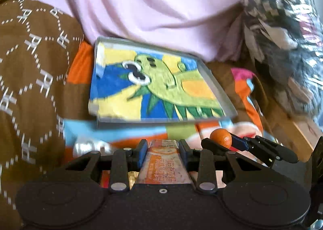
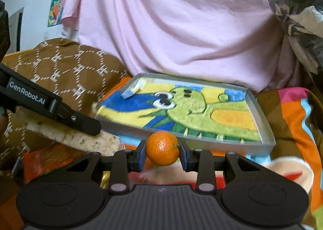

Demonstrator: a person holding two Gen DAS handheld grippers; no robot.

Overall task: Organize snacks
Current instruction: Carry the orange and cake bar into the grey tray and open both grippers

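My left gripper (image 1: 162,149) is shut on a wrapped rice cracker snack (image 1: 164,166) with an orange and clear wrapper; in the right wrist view the same pale puffed snack (image 2: 80,139) shows under the left gripper's black finger (image 2: 80,122). My right gripper (image 2: 162,152) is shut on a small orange tangerine (image 2: 162,147), also seen at the right of the left wrist view (image 1: 221,137). A grey tray (image 2: 260,108) lined with a green cartoon towel lies just ahead of both grippers; it also shows in the left wrist view (image 1: 214,84).
A brown patterned cushion (image 2: 66,66) lies left of the tray. Pink cloth (image 2: 181,28) hangs behind it. A clear bag of black-and-white fabric (image 2: 298,14) sits at the upper right. A colourful cartoon blanket (image 2: 292,129) covers the surface. A silver wrapper (image 1: 88,146) lies near the left gripper.
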